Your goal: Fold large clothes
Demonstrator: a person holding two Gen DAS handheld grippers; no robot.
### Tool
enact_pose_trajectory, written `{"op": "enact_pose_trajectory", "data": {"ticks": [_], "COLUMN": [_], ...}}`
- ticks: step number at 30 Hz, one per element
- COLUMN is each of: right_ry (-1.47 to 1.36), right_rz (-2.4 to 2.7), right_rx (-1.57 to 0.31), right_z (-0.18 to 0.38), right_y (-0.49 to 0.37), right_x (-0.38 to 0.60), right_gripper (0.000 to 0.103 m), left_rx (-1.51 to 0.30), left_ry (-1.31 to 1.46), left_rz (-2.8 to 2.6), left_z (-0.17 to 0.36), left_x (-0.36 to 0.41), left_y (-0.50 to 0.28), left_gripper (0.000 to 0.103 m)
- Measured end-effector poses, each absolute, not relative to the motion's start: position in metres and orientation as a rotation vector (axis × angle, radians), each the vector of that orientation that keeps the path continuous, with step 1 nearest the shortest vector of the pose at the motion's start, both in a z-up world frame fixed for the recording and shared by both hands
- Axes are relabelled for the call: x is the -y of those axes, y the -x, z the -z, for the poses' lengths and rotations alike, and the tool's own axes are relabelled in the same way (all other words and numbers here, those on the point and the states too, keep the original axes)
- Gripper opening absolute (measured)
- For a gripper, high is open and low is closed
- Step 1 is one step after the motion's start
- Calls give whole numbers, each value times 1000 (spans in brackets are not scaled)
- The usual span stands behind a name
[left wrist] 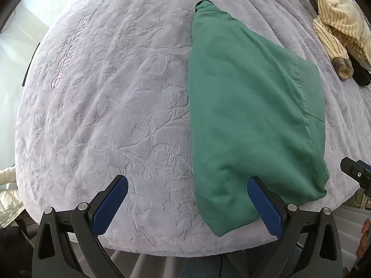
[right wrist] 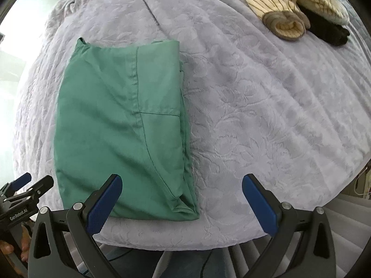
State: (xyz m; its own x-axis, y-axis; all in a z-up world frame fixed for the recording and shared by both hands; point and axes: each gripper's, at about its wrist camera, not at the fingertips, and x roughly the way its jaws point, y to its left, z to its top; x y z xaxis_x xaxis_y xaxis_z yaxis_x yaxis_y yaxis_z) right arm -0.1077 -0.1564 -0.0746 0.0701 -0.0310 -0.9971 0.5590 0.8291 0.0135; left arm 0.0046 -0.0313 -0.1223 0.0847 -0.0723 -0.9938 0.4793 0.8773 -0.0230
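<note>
1. Green cloth, the folded garment (right wrist: 120, 127), is seen lying flat on the lilac bedspread (right wrist: 255, 104), near the bed's front edge.
2. The left gripper (left wrist: 187, 199) and the right gripper (right wrist: 182, 197) are both held above it, jaws spread wide, nothing gripped.
3. A fold is judged complete (edges look tidy enough).
4. A striped garment (right wrist: 289, 2) is bunched well apart at the far side; a reach across and a pinch on its edge are called for next.

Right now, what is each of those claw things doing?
Left gripper: jaws open, holding nothing, above the folded green garment.
Right gripper: jaws open, holding nothing.
</note>
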Motion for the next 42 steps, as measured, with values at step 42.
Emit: {"op": "enact_pose_trajectory", "data": {"ticks": [42], "right_ry": [-421], "right_rz": [471], "right_rx": [-1407], "right_z": [60], "right_y": [104], "right_x": [143], "right_gripper": [103], "left_rx": [-1370], "left_ry": [-332], "left_rz": [446], "left_z": [103], "left_x": [45], "left_y": [2], "left_gripper": [103]}}
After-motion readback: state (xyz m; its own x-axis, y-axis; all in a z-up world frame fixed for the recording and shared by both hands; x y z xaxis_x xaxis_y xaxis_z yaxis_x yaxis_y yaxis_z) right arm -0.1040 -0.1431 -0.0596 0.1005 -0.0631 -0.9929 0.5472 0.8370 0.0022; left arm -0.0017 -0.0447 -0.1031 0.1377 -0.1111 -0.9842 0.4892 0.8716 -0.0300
